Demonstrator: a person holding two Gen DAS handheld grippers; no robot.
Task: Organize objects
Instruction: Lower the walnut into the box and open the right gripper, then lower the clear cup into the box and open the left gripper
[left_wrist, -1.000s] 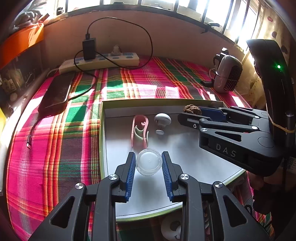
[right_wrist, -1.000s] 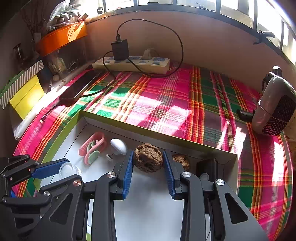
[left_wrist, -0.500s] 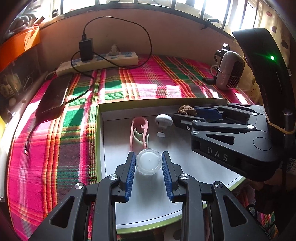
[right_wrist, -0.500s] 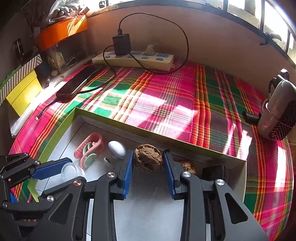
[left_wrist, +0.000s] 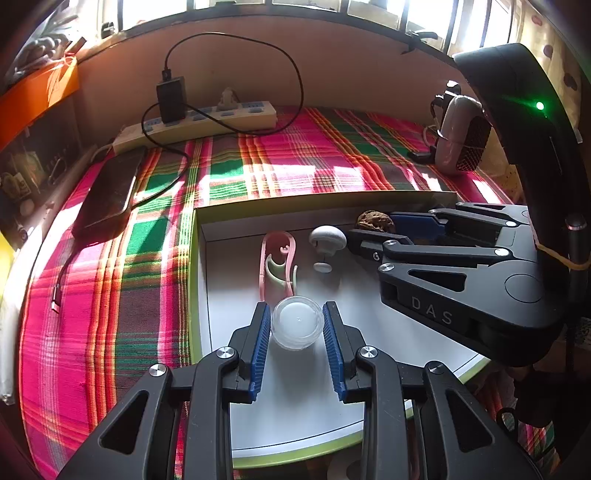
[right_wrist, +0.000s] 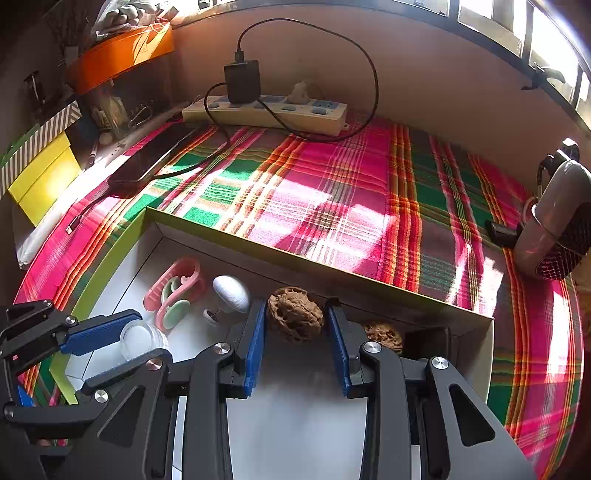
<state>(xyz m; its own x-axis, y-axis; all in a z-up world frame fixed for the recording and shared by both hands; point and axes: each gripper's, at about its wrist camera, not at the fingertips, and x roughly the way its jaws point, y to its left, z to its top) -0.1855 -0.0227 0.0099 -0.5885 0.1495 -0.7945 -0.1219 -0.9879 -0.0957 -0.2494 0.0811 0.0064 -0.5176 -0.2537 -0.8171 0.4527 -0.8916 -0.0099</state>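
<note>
My left gripper (left_wrist: 296, 325) is shut on a small clear round jar (left_wrist: 296, 325), held just above the white floor of a shallow green-rimmed box (left_wrist: 295, 205). My right gripper (right_wrist: 295, 321) is shut on a brown walnut (right_wrist: 294, 314) near the box's far wall (right_wrist: 332, 269). A second walnut (right_wrist: 382, 334) lies in the box's right corner. A pink and green clip (left_wrist: 277, 264) and a white mushroom-shaped knob (left_wrist: 327, 238) lie in the box between the two grippers. The right gripper (left_wrist: 413, 229) also shows in the left wrist view, and the left gripper (right_wrist: 122, 341) in the right wrist view.
The box sits on a pink and green plaid cloth (left_wrist: 288, 170). A power strip (left_wrist: 195, 123) with a black charger (left_wrist: 170, 98) lies at the back, a dark phone (left_wrist: 109, 192) at left, and a small fan-like device (left_wrist: 461, 138) at right. Orange and yellow boxes (right_wrist: 122, 55) stand far left.
Both grippers have risen and drawn back slightly, each keeping its object. The jar and the walnut stay between the pads. Nothing in the box has shifted.
</note>
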